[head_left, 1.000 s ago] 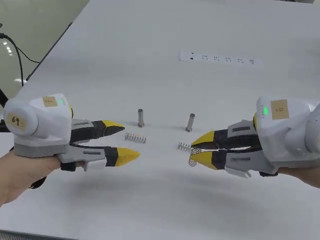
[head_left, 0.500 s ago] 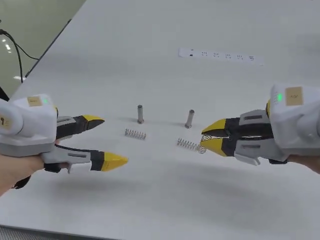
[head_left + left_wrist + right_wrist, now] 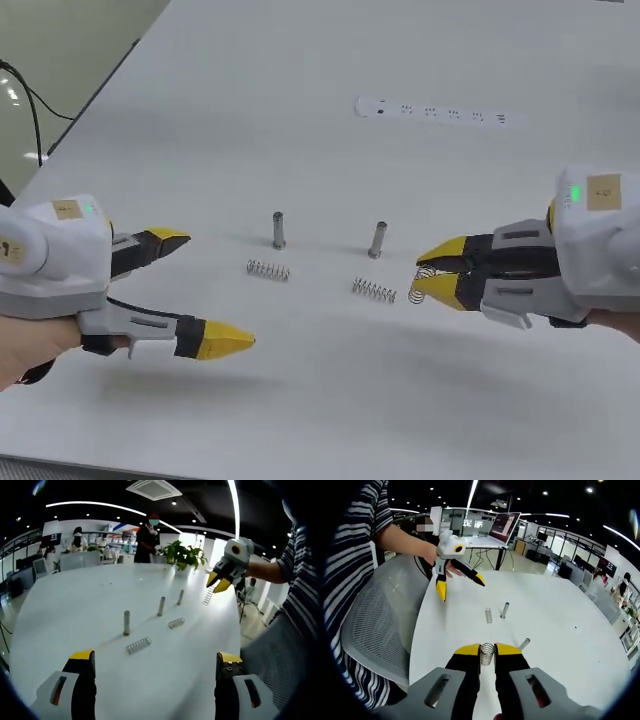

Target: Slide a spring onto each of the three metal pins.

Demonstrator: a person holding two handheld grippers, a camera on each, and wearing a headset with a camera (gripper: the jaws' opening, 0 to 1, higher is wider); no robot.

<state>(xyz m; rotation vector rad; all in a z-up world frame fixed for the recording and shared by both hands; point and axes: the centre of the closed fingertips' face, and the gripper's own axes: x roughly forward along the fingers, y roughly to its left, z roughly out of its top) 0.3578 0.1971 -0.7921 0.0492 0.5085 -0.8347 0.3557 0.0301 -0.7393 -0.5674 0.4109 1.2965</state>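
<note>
White workbench (image 3: 300, 60), one spring grabbed, pins bare.
Head view: your right gripper (image 3: 420, 280), right of centre, is pinched onto a spring (image 3: 424, 272) just right of the right pin (image 3: 377, 240). The left pin (image 3: 278, 228) stands mid-frame, with a left loose spring (image 3: 268, 270) and a right loose spring (image 3: 373, 290) lying flat below them. Your left gripper (image 3: 215, 290), lower left, is spread wide and empty. Left gripper view: jaws wide at the bottom corners, three pins (image 3: 161, 606) upright in a row mid-frame, both loose springs beside them, right gripper upper right with the spring dangling from its tips. Right gripper view: jaws nearly together at bottom centre, spring clamped between the tips, left gripper upper left, spread open.
</note>
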